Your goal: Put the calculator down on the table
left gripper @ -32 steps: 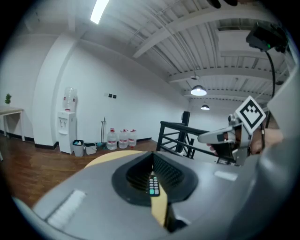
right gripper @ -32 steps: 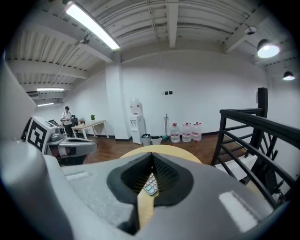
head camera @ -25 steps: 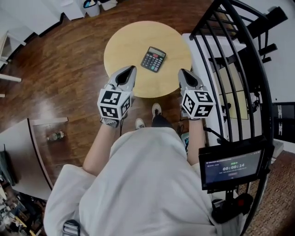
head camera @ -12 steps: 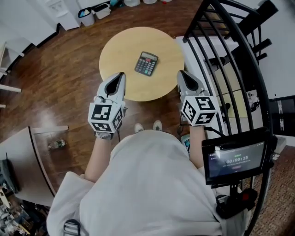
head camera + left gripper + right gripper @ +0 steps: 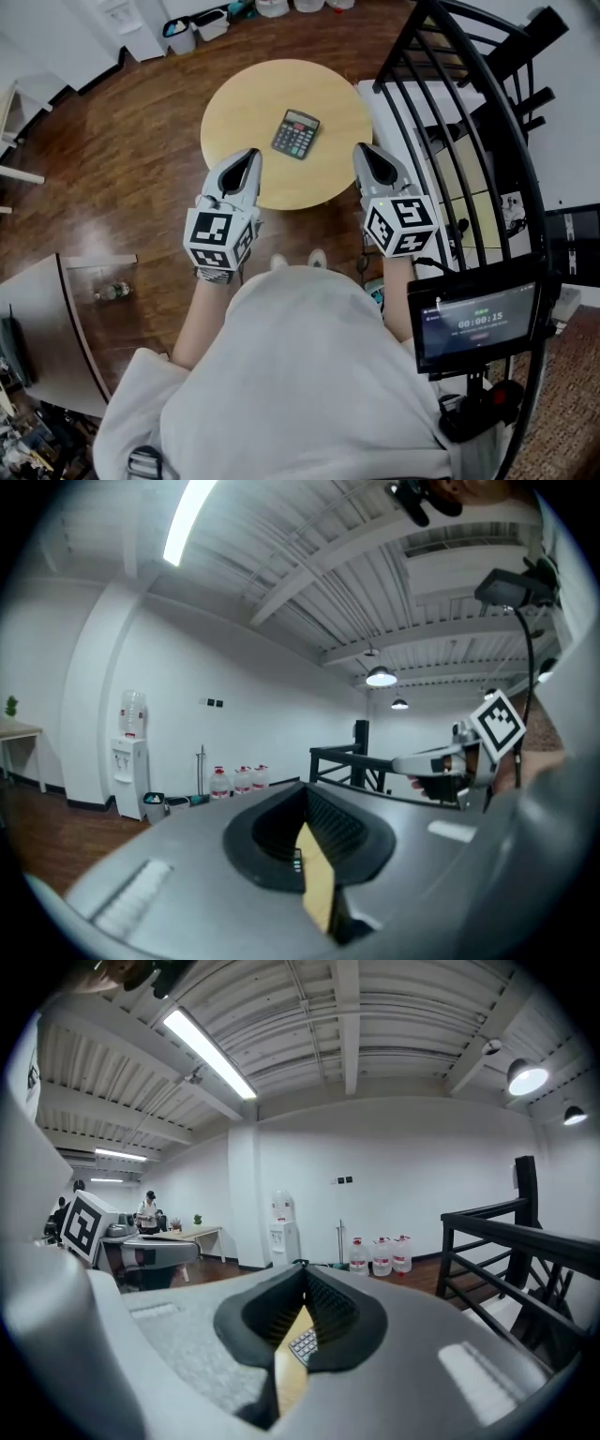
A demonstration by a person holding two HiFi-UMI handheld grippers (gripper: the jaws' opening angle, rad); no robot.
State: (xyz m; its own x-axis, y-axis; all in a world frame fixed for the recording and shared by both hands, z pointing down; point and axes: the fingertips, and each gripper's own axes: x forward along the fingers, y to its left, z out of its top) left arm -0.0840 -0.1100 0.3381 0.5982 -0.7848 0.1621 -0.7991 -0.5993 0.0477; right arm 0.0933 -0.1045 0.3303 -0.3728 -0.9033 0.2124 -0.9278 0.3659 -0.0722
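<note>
A dark calculator lies flat on the round wooden table, right of its centre. Neither gripper touches it. My left gripper hovers over the table's near left edge, shut and empty. My right gripper hangs off the near right edge, also shut with nothing in it. In the left gripper view the jaws meet, and only a sliver of the table shows below them. In the right gripper view, below the shut jaws, I see some calculator keys.
A black metal railing curves close along the right of the table. A low brown side table stands at the left. A small screen is mounted at the lower right. A water cooler and bottles line the far wall.
Both grippers have lifted a little near the table's front edge, still shut and empty. The calculator has stayed where it lay on the table.
</note>
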